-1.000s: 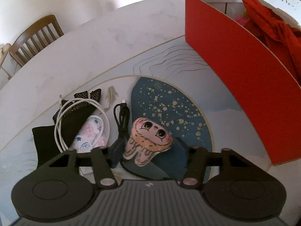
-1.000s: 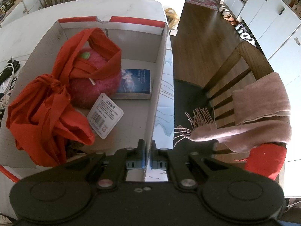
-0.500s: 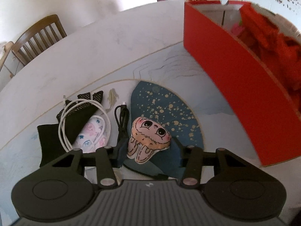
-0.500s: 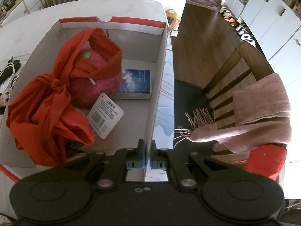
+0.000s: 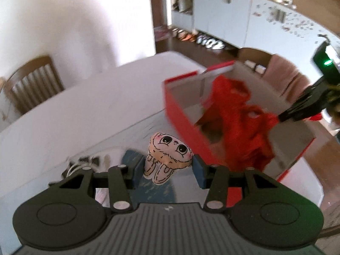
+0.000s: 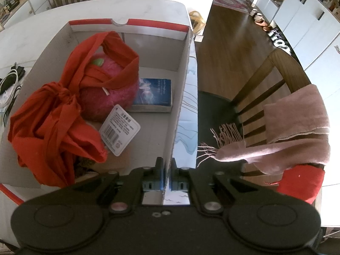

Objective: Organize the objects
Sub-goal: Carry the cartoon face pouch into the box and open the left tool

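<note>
Peach plush tooth toy [image 5: 167, 156], now clamped in the left tool [image 5: 167, 171], has left the tabletop [image 5: 85, 114], ready for the red box [image 5: 182, 119] whose wall the shut right tool [image 6: 167, 175] pinches.

Home dining room: table [image 5: 85, 110], chairs [image 6: 274, 89], cabinets [image 5: 244, 19].

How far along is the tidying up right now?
Done: red cloth bag, pink plush ball and blue book lie in the red cardboard box. In hand: left claw carries the tooth-shaped plush toy; right claw pinches the box wall. Left: white cable on the table.
</note>
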Available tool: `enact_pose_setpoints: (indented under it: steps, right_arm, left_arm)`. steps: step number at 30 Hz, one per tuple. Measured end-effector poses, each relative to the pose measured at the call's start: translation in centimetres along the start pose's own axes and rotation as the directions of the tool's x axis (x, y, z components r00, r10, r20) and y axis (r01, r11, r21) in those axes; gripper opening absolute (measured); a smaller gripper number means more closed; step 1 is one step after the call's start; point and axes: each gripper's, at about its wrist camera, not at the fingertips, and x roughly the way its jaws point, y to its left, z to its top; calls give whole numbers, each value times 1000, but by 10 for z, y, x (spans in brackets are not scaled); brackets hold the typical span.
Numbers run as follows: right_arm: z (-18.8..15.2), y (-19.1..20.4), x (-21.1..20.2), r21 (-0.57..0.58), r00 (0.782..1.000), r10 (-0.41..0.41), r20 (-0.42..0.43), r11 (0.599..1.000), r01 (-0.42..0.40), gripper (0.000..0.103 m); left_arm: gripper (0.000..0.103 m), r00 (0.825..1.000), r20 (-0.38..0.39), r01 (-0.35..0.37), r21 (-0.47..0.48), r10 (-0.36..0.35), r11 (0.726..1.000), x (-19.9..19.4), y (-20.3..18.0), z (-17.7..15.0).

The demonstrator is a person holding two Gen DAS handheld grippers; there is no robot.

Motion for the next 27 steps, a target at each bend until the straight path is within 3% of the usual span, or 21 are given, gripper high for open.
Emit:
enact_pose_setpoints:
  steps: [13, 27]
  right_arm:
    - [0, 1, -1, -10, 1000, 2, 1, 1000, -2, 3]
    - [1, 1, -1, -5, 1000, 4, 1, 1000, -4, 3]
  left_arm:
    - [47, 993, 57, 90, 192, -103, 977, -3, -73, 46]
    - [47, 993, 11, 111, 239, -118, 965, 57, -106, 81]
